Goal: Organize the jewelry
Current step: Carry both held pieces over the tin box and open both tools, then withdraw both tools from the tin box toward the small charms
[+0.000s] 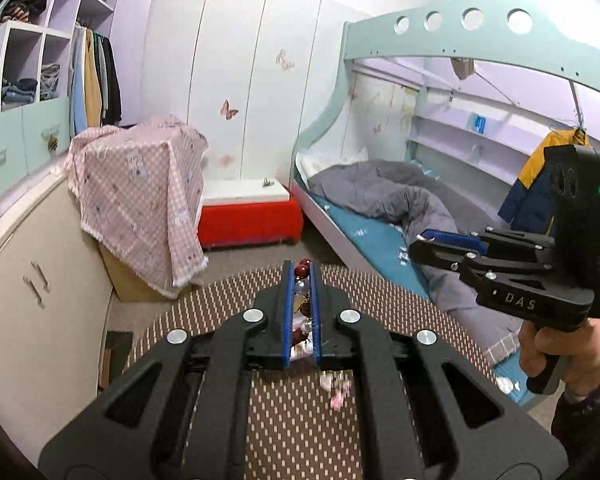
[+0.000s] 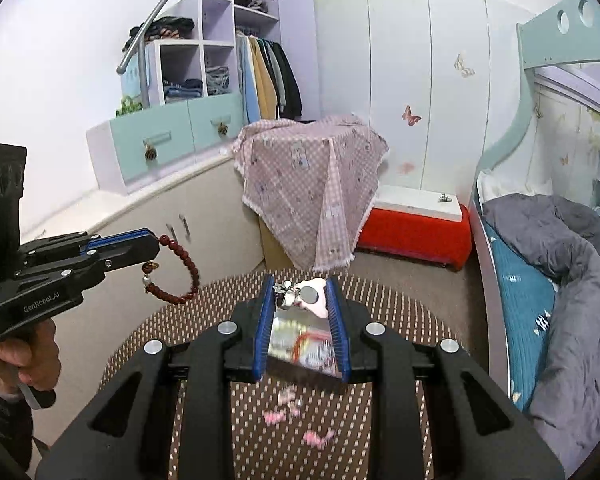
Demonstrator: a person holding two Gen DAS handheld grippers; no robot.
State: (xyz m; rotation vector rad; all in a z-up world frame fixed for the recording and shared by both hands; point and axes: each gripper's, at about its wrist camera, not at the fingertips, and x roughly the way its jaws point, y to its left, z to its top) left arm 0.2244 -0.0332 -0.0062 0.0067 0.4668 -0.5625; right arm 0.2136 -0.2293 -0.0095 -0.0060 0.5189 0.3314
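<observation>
Left wrist view, left gripper [image 1: 300,280] pinching a red bead bracelet [image 1: 302,271] above the dotted round table [image 1: 220,308], right wrist view, right gripper [image 2: 302,300] clamping a clear plastic bag [image 2: 300,348] with a pink charm [image 2: 314,298], bracelet dangling at left.

I am working in a bedroom of a home, probably a child's room. On one side stands a bunk bed [image 1: 440,32] with a pale green frame and a grey duvet [image 1: 384,188] lying crumpled on it. The white wardrobe doors [image 2: 400,80] carry butterfly stickers [image 2: 411,115]. An open closet [image 2: 268,76] shows hanging clothes and folded jeans on shelves. A jacket [image 1: 540,184] hangs by the bed.
</observation>
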